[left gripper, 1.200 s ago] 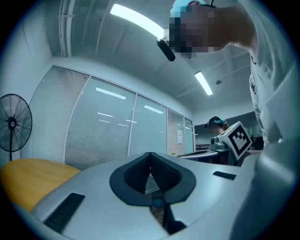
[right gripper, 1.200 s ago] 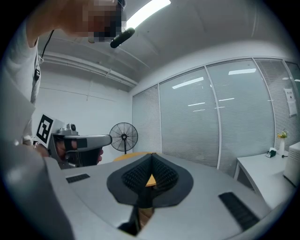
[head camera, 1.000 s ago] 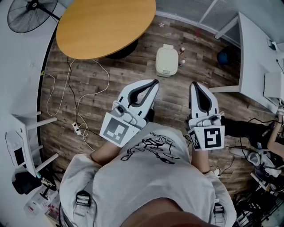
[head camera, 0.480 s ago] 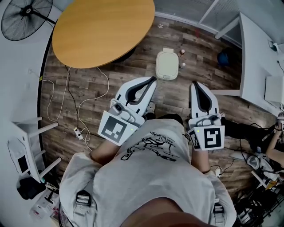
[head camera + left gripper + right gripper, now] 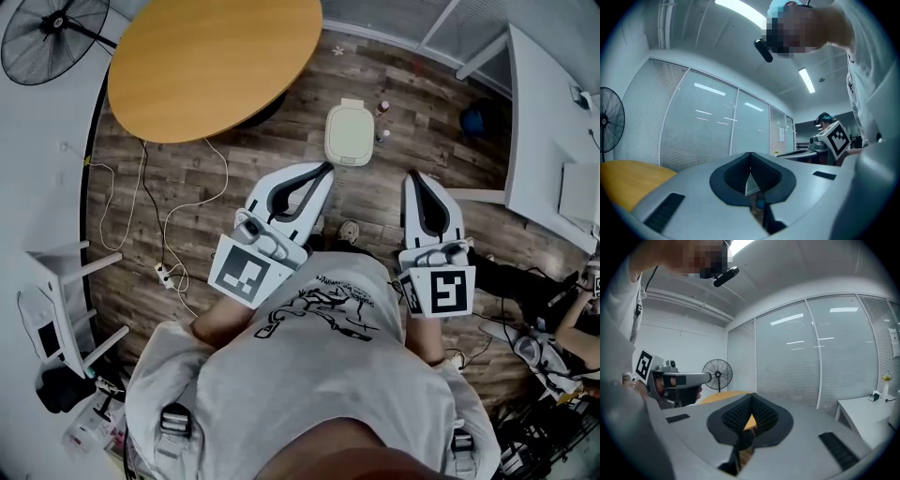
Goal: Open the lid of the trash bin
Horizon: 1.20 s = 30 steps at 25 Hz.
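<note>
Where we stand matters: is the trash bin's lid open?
No, the trash bin's lid lies flat and closed in the head view.

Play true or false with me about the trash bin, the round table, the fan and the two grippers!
1. The trash bin is closed. True.
2. The left gripper is grabbing the bin. False: its jaws are together on nothing, and it is held apart from the bin.
3. The round table has an orange-brown top. True.
4. The fan stands on the table. False: it stands apart from the table, to its left in the head view.
5. The right gripper is wide open. False: its jaws are together, with nothing between them.
</note>
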### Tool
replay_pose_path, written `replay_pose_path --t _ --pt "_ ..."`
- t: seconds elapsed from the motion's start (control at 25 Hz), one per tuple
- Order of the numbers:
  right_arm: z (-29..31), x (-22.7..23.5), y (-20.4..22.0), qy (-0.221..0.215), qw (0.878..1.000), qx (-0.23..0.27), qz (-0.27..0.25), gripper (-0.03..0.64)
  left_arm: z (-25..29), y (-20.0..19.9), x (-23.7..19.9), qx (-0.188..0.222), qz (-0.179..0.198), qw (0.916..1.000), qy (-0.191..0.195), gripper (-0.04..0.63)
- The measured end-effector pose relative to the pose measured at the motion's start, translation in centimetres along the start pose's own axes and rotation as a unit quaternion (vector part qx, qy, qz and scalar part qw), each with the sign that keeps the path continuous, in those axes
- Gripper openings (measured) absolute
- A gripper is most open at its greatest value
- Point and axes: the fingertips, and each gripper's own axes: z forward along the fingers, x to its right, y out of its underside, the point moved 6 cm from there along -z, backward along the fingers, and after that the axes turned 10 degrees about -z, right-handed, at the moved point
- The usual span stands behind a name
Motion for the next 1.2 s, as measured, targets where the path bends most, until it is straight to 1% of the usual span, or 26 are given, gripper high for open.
replay_pose_path --t 0.2,0.32,0.64,0.76,0.92,1.2 --pt "0.3 0.9 0.5 -0.008 1.000 -0.006 -0.001 0.006 0.8 0.8 -0.2 -0.011 -0.005 0.9999 -0.006 0.015" --pt "0.5 1.3 1.4 -0.011 1.000 -0.013 0.003 0.006 1.4 1.9 -0.7 -0.025 -0.006 0.9996 -0.008 0.016" --pt "2.2 1.7 6.1 -0.022 0.998 -0.051 0.022 0.008 2.7 5.7 -3.1 -0.063 -0.002 0.9980 -0.005 0.015" --pt "2.9 1.5 8.1 -0.028 0.997 -0.066 0.019 0.013 3.1 7.5 -4.1 -0.073 -0.008 0.9973 -0.006 0.015" --pt "3.8 1.0 11.0 -0.041 0.995 -0.086 0.020 0.025 3.6 10.2 -4.7 -0.088 -0.007 0.9961 -0.004 0.016" --pt "6.0 0.1 16.6 -0.062 0.990 -0.121 0.020 0.041 4.6 16.9 -6.4 -0.136 -0.016 0.9906 -0.010 0.016"
